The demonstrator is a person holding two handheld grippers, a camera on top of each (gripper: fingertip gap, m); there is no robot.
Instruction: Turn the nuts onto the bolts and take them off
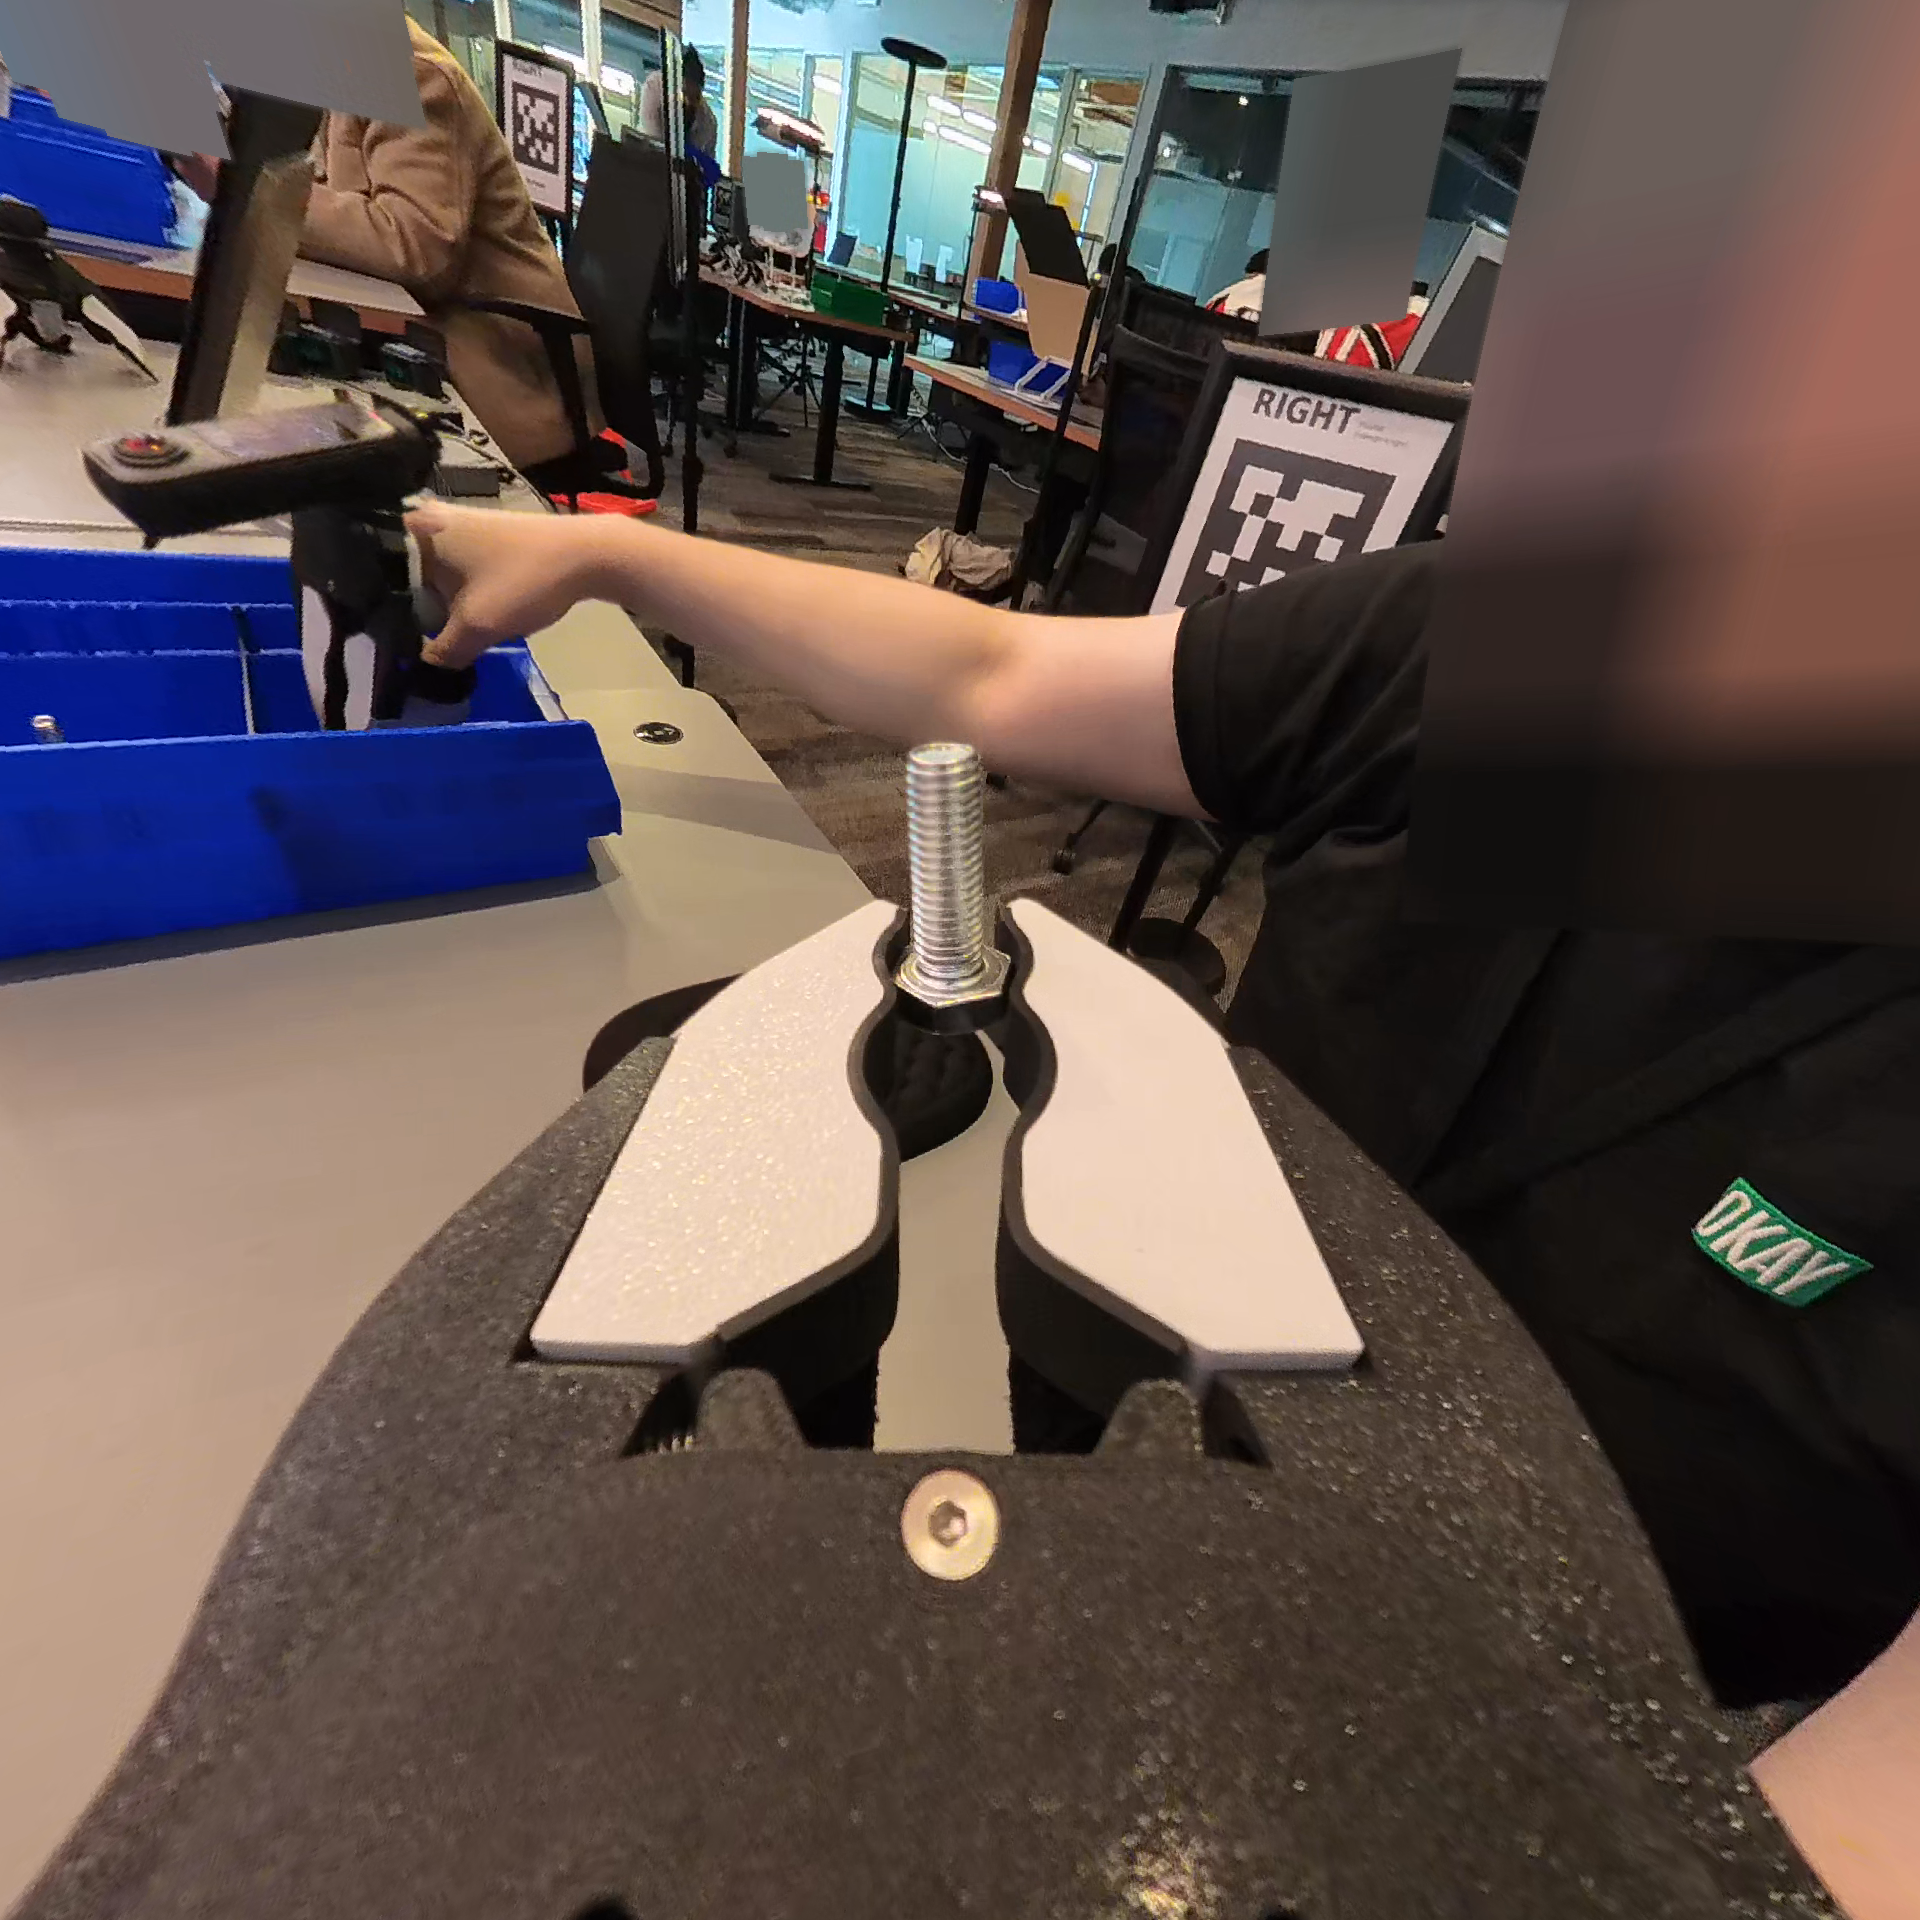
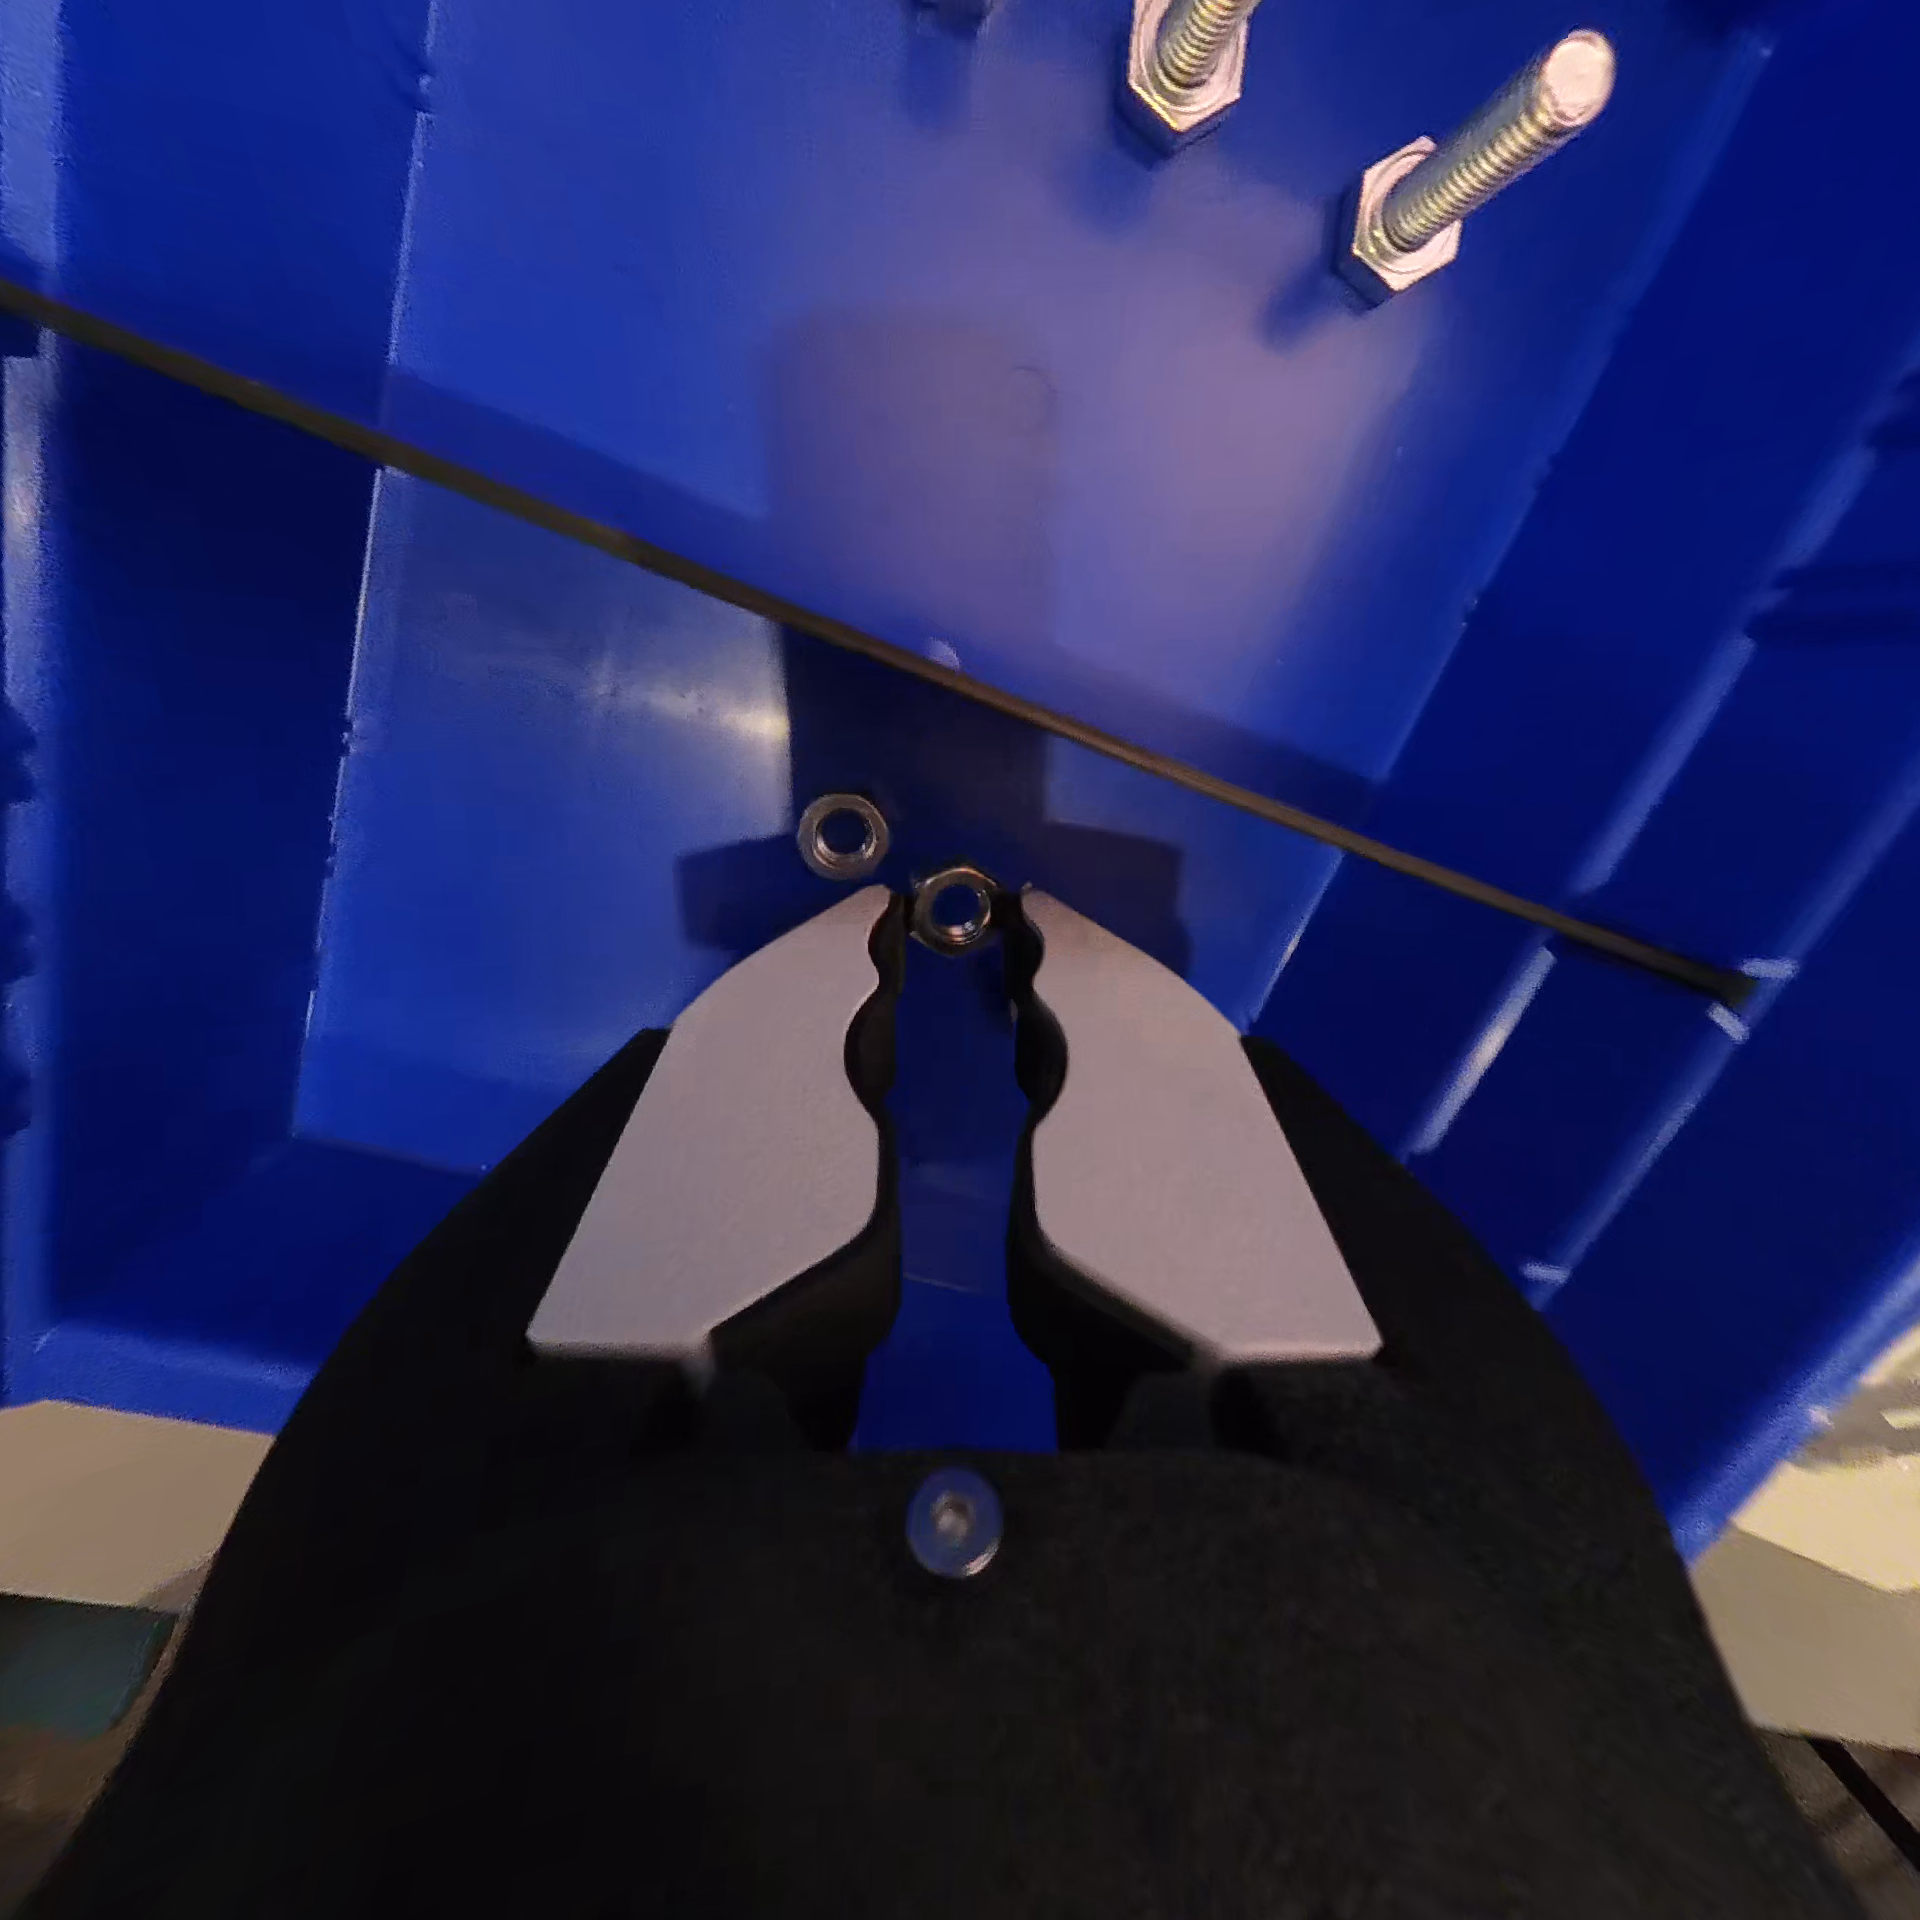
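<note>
A: What does the left claw (image 1: 951, 935) hold?

B: Its two white fingers are closed on the hex head of a silver bolt (image 1: 944, 868), which stands upright, threads up, above the grey table (image 1: 260, 1091).

A: And the right claw (image 2: 951, 914)?

B: It points down into a blue bin (image 2: 582, 540). Its fingertips are pinched on a small silver nut (image 2: 954, 912), hole facing the camera. A second nut (image 2: 840, 837) lies loose just beyond and left of the tips.

A: Anything farther out?

B: Past a thin black divider (image 2: 727, 592), two bolts stand on their heads in the next compartment: one (image 2: 1475, 171) ahead and to the right, another (image 2: 1190, 62) at the top edge.
</note>
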